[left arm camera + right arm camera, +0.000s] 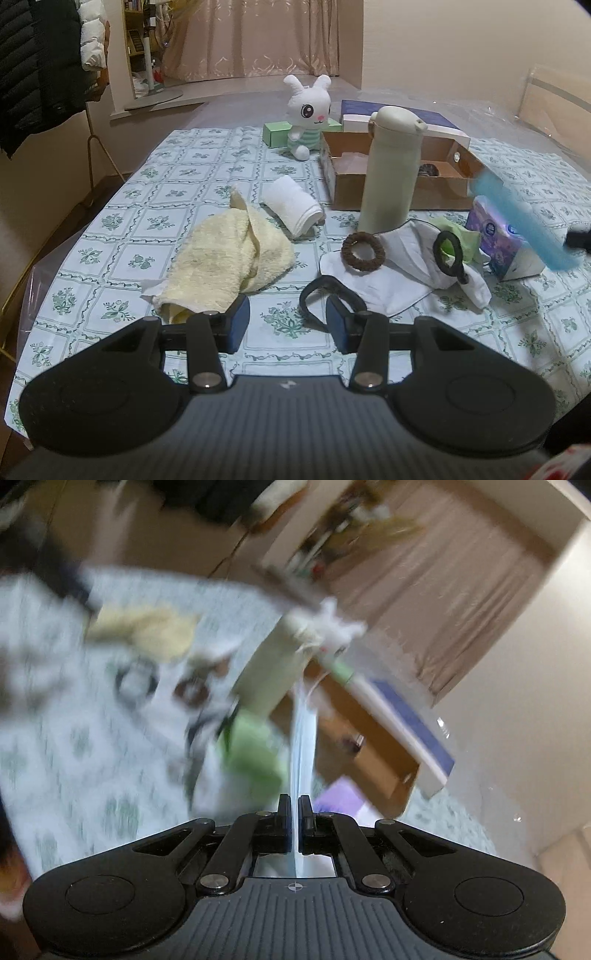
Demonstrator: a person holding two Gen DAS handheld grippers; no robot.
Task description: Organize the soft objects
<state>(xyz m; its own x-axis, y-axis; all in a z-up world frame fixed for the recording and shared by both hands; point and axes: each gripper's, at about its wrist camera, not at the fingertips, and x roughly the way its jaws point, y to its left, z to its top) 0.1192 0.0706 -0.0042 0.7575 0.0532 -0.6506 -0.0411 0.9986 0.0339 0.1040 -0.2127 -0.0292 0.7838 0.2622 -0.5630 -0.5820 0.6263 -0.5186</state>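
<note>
The table [177, 162] wears a pale cloth printed with green floral squares, under a clear plastic cover. Behind its far edge, pink curtains [258, 37] hang across a bay window, and dark and white padded jackets [40, 55] hang at the left.

The left hand-held gripper [287, 325] hovers over the near edge with its jaws wide apart, holding nothing. Just beyond its right finger lies a black band [314, 295]. Left of centre sits a crumpled yellow towel [229, 254], with a rolled white towel [293, 205] just behind it. A brown scrunchie [364, 251] and a black hair tie [448, 249] rest on a white cloth [391, 280], and a green cloth [461, 236] shows behind them.

A cream flask [391, 166] stands upright in front of an open cardboard box [436, 184]. A plush rabbit [308, 110] sits near the far edge beside a green box [277, 133].

The right hand-held gripper [294, 823] is clamped on a thin light-blue item [303, 746], which it holds in the air over the table's right side near a purple tissue pack [498, 240]; motion blur hides what the item is.
</note>
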